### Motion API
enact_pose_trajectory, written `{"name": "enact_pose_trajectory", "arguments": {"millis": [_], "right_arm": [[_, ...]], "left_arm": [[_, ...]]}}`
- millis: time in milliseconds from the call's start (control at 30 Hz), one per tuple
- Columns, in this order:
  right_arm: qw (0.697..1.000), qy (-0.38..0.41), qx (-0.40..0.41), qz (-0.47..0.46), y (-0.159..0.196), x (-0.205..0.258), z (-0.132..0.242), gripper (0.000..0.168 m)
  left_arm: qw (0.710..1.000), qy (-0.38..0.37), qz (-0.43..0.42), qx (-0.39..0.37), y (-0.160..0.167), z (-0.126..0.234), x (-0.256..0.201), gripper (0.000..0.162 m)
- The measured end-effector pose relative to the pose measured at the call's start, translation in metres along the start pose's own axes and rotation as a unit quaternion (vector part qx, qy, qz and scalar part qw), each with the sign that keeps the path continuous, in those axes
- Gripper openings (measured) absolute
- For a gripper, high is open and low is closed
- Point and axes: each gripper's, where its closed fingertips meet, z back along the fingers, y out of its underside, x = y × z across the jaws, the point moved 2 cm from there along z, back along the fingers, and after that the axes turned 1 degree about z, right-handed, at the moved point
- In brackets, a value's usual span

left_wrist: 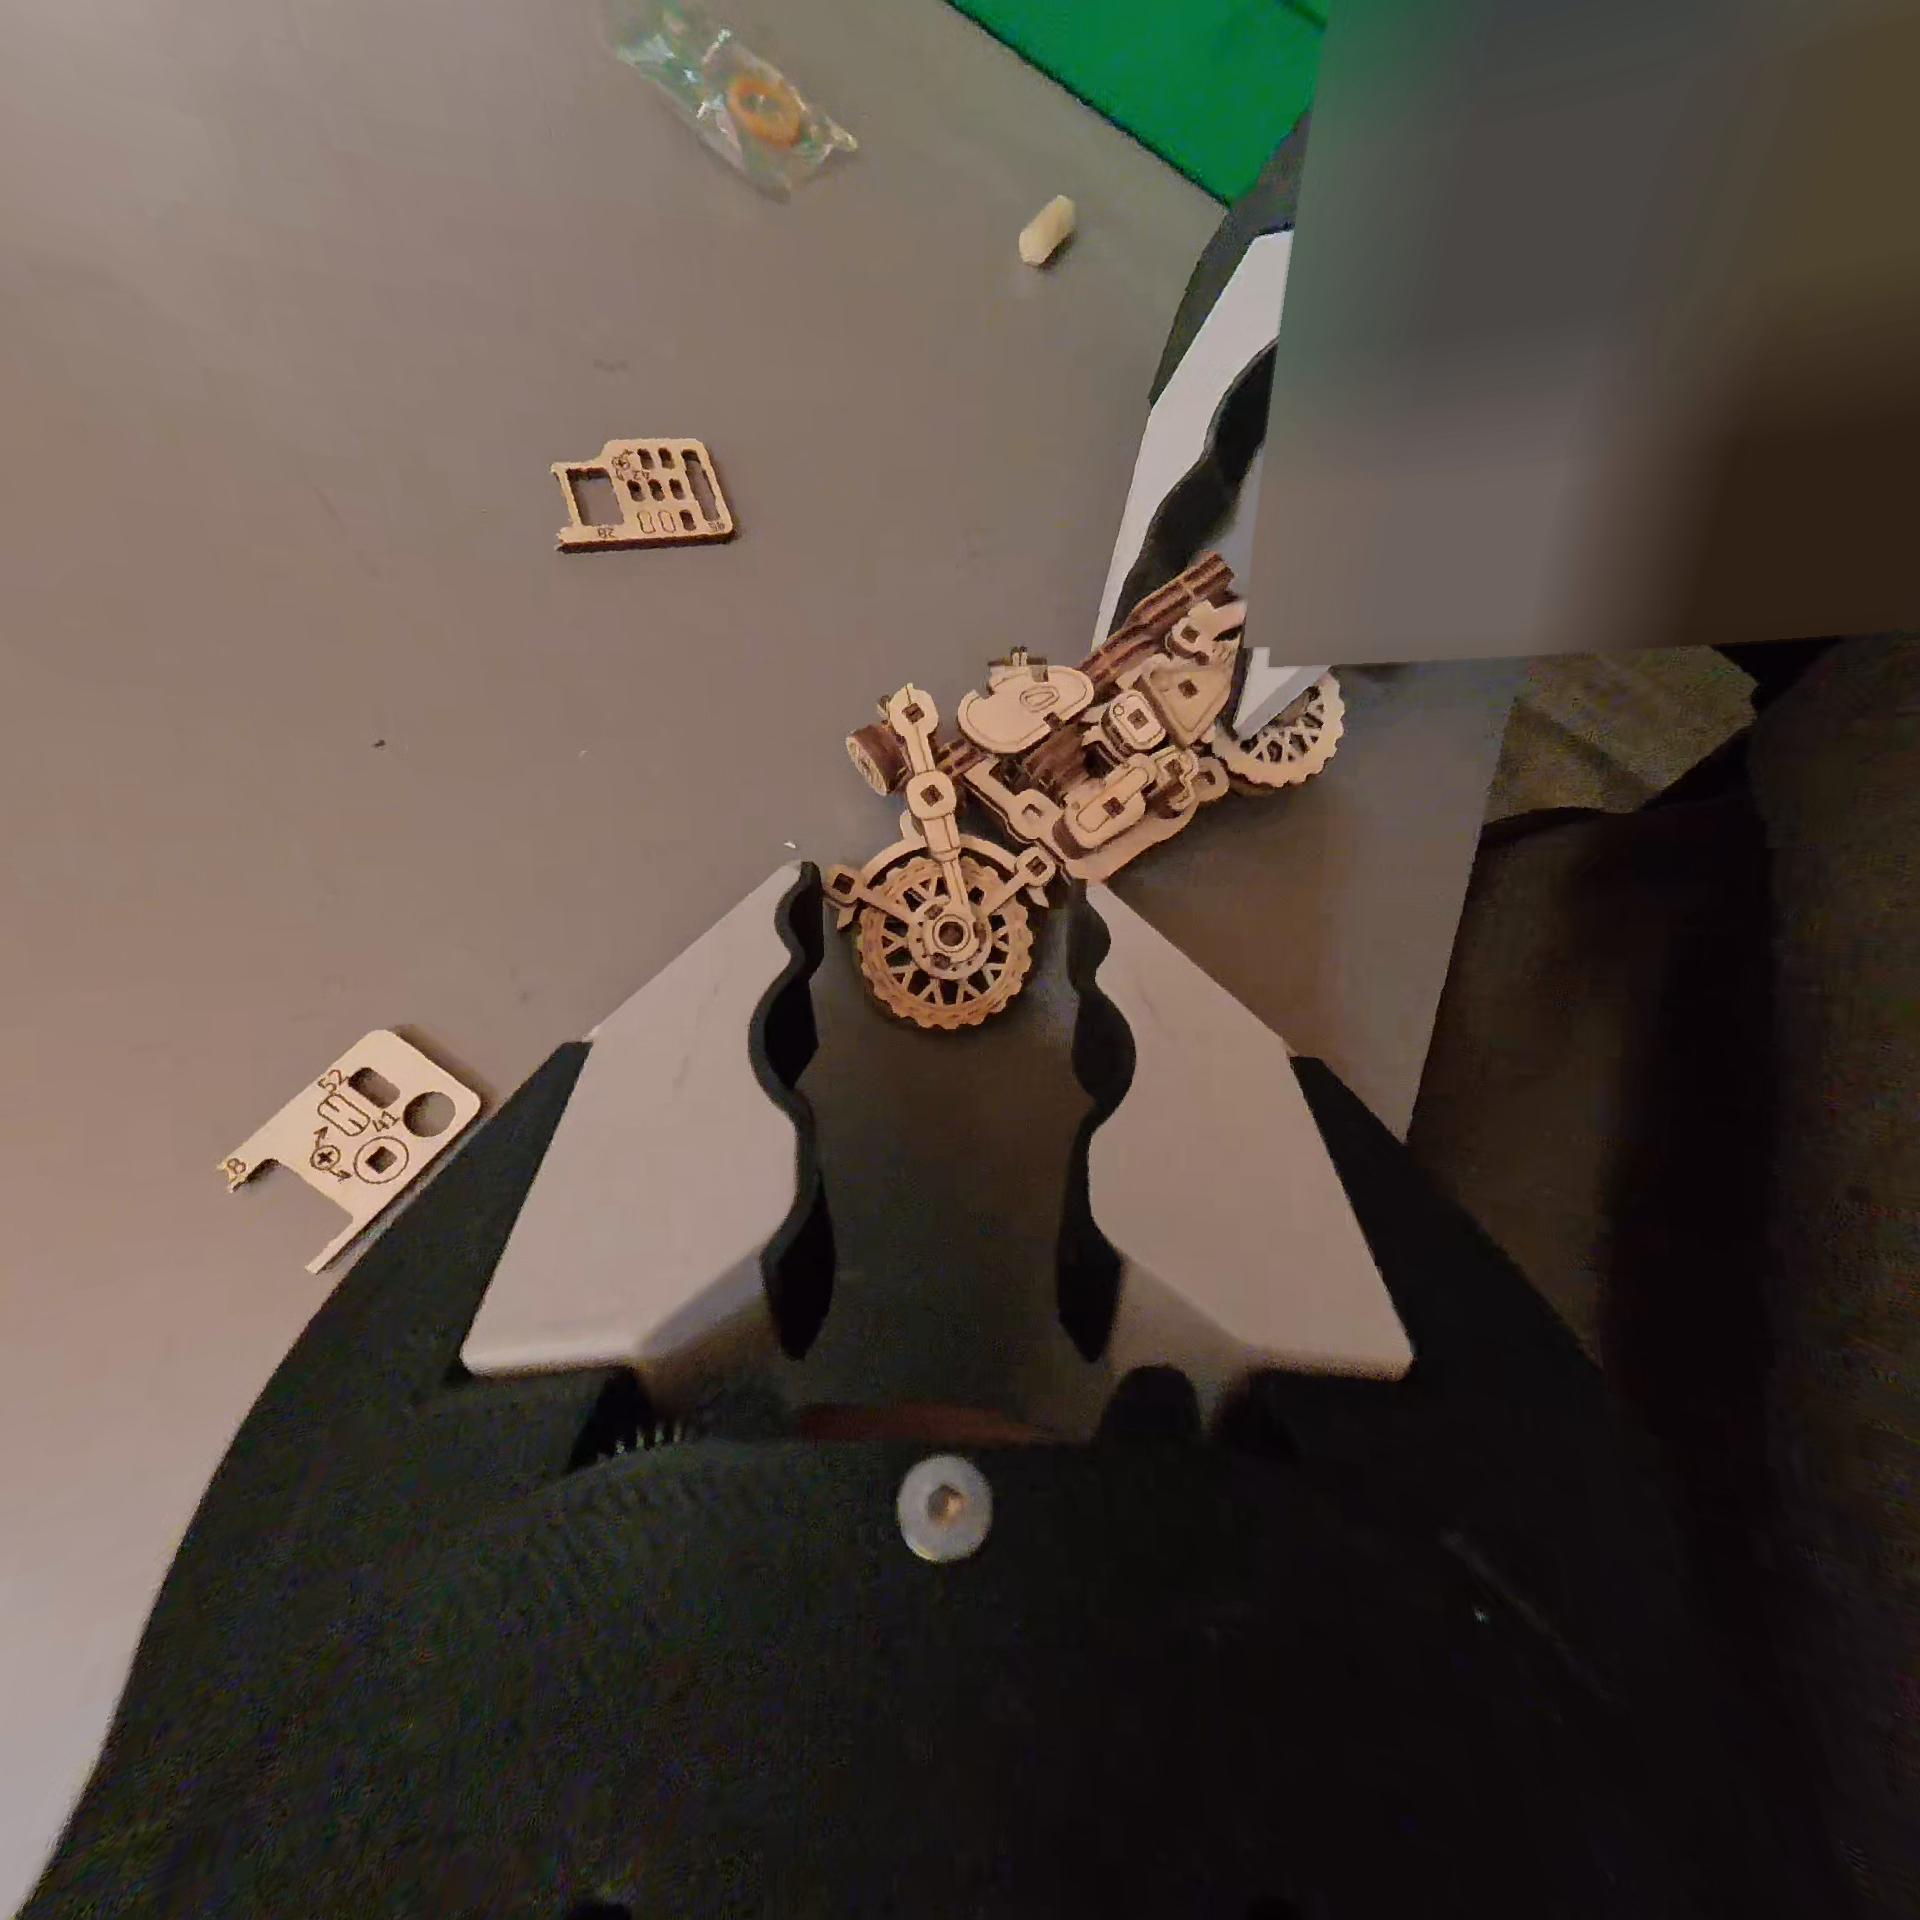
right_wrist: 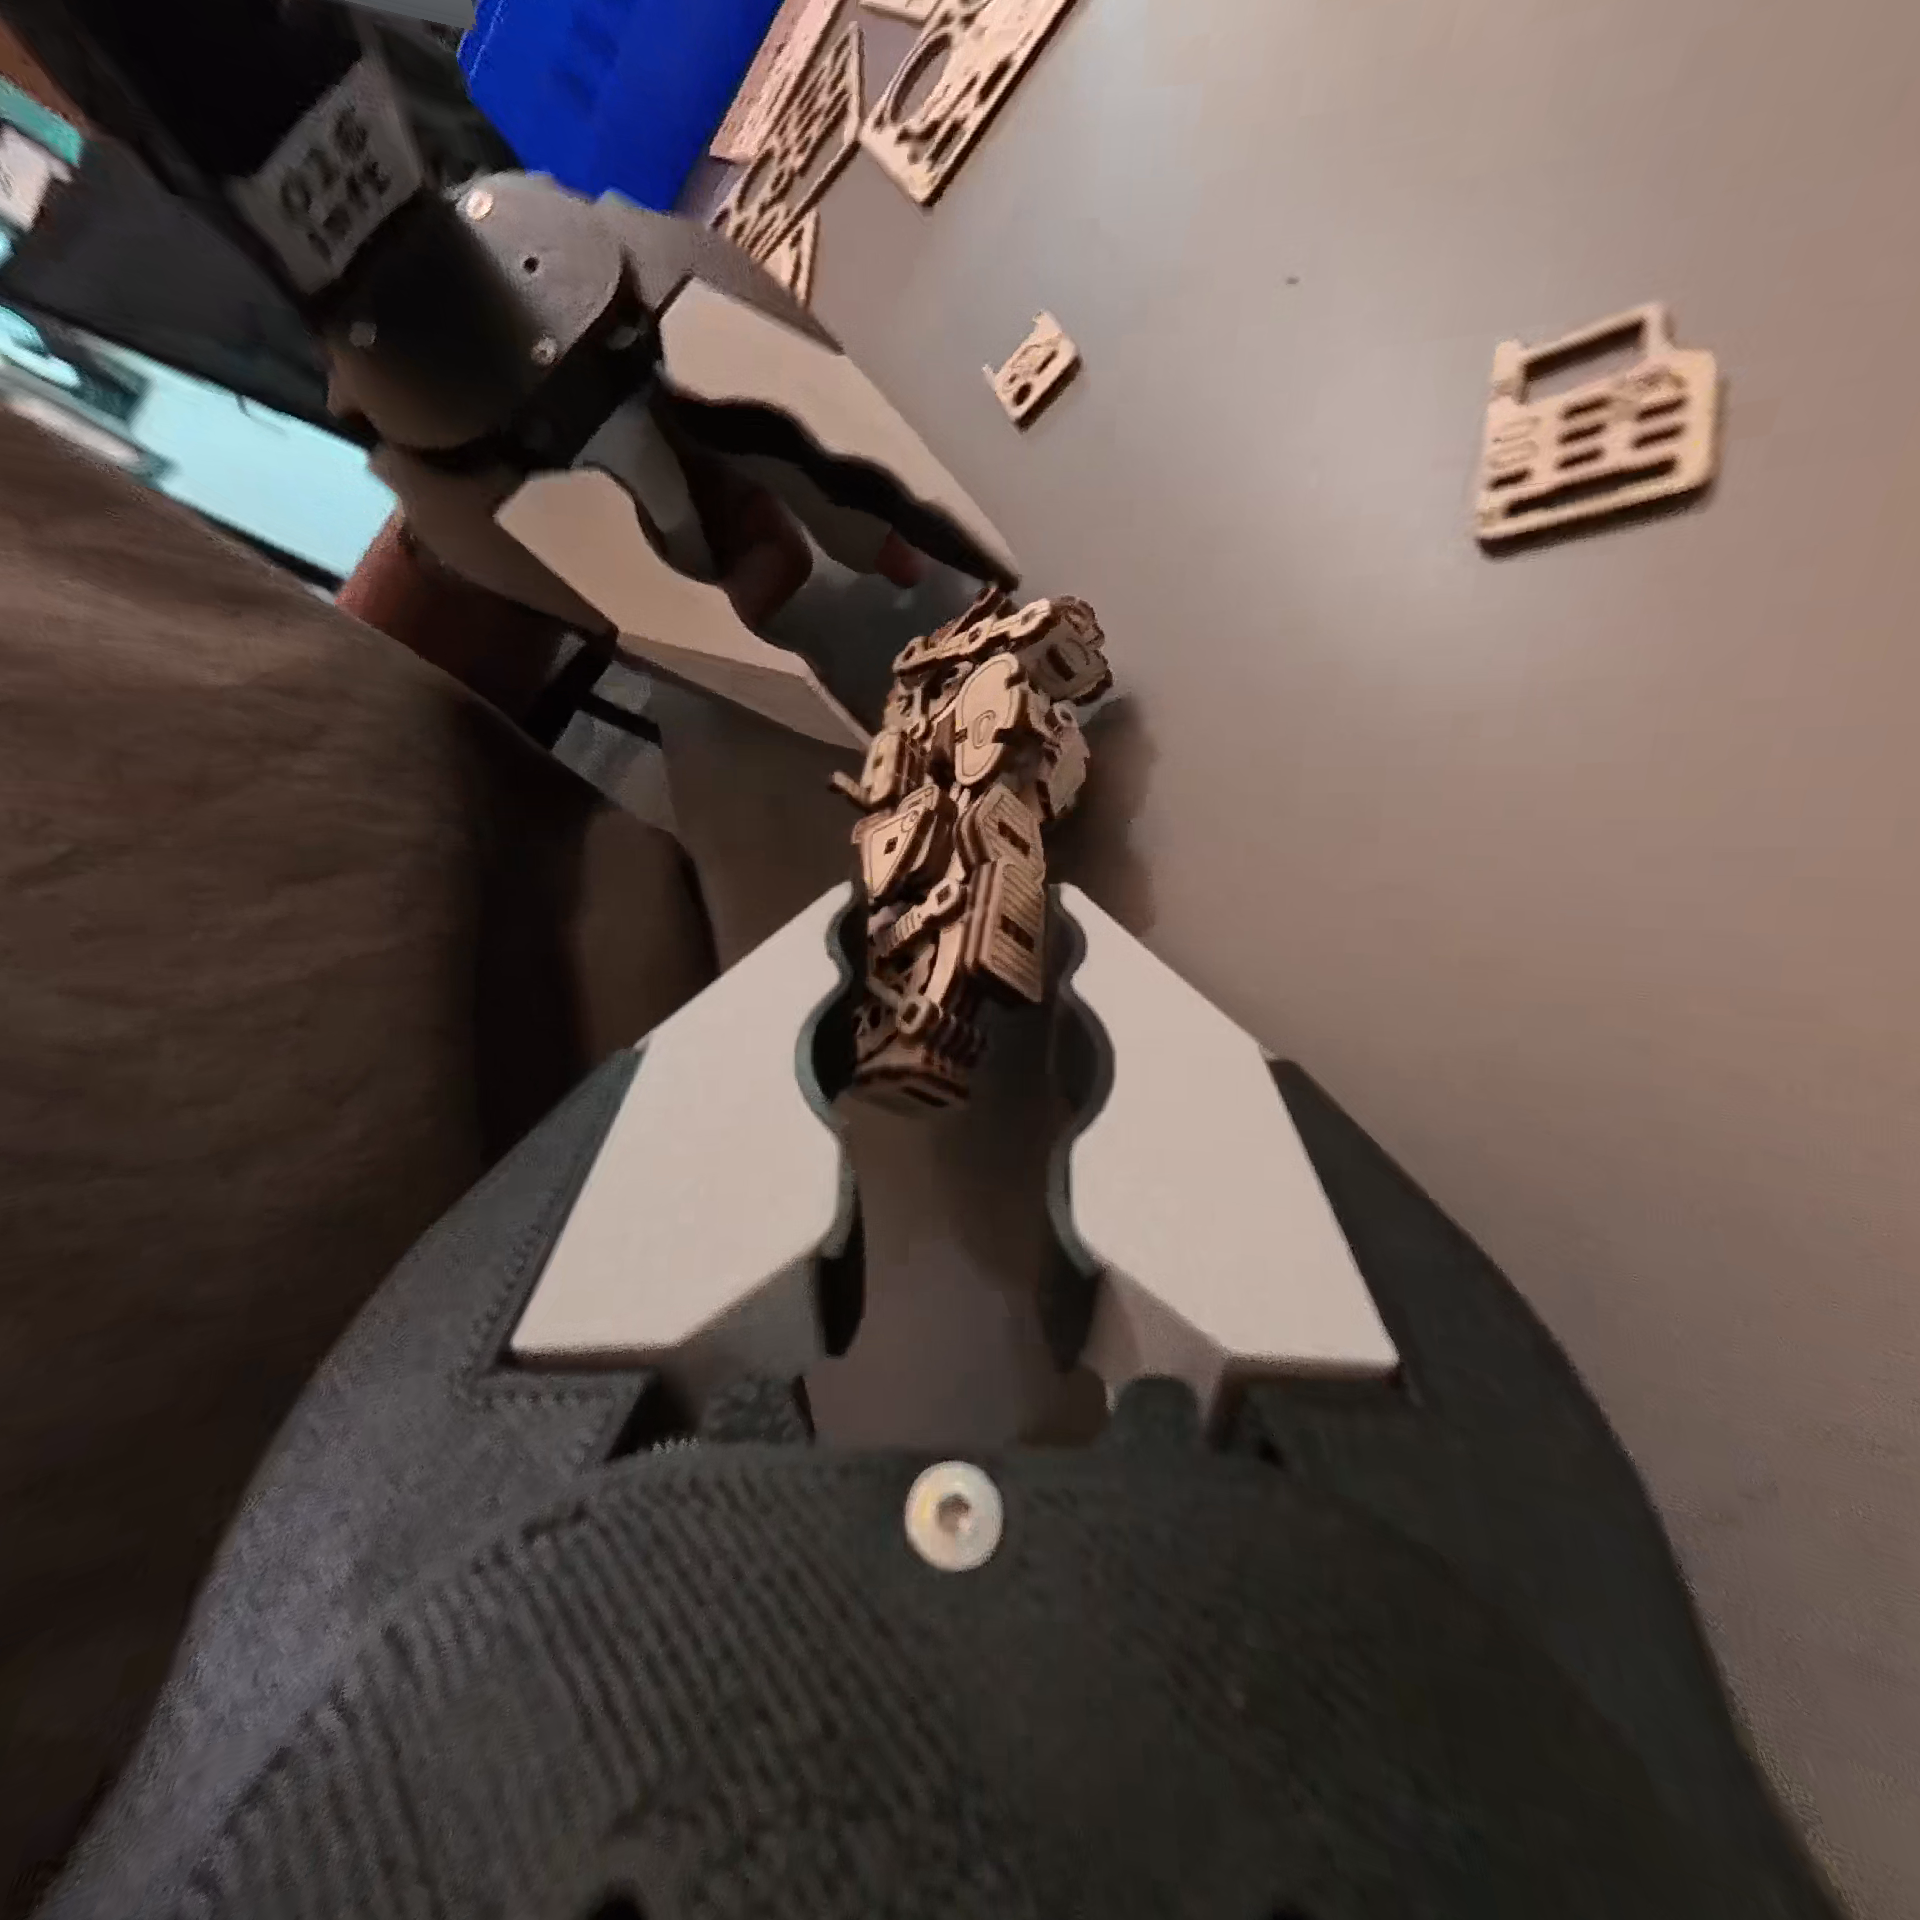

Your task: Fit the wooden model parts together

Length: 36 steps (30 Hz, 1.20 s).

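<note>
A wooden motorcycle model [left_wrist: 1049, 769] is held above the near edge of the grey table [left_wrist: 312, 727]. My right gripper [right_wrist: 956, 925] is shut on the model's rear end [right_wrist: 977, 914]; it also shows in the left wrist view [left_wrist: 1210, 639], beside the rear wheel [left_wrist: 1283, 743]. My left gripper [left_wrist: 940, 899] is open, with its fingertips close on either side of the front wheel [left_wrist: 945, 956]. In the right wrist view the left gripper [right_wrist: 930, 655] straddles the model's far end.
Leftover wooden part sheets lie on the table [left_wrist: 644, 494] [left_wrist: 353, 1153] [right_wrist: 1600, 436] [right_wrist: 1034, 369], and larger sheets lie at the back [right_wrist: 883, 94]. A plastic bag of small parts [left_wrist: 748, 104] and a cream peg [left_wrist: 1044, 234] lie farther off. A blue bin [right_wrist: 613, 83] stands behind. Dark fabric [left_wrist: 1662, 1039] lies below the table edge.
</note>
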Motion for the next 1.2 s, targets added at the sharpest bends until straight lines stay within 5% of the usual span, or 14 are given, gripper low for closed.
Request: {"name": "enact_pose_trajectory", "arguments": {"millis": [33,267,567,1200], "right_arm": [[1.0,0.004,0.008,0.028,0.002,0.003,-0.002,0.032],[0.988,0.023,0.027,0.152,0.009,0.02,-0.016,0.031],[0.967,0.038,0.032,0.248,0.013,0.029,-0.021,0.032],[0.985,0.005,0.004,0.17,0.007,0.028,-0.022,0.039]], "left_arm": [[1.0,0.013,0.013,-0.007,-0.001,0.002,-0.001,0.047],[0.991,0.112,0.071,-0.027,-0.004,0.015,-0.014,0.051],[0.99,0.127,0.063,0.004,0.007,0.007,-0.022,0.041],[0.992,0.125,0.008,-0.033,-0.002,0.01,-0.031,0.027]]}}
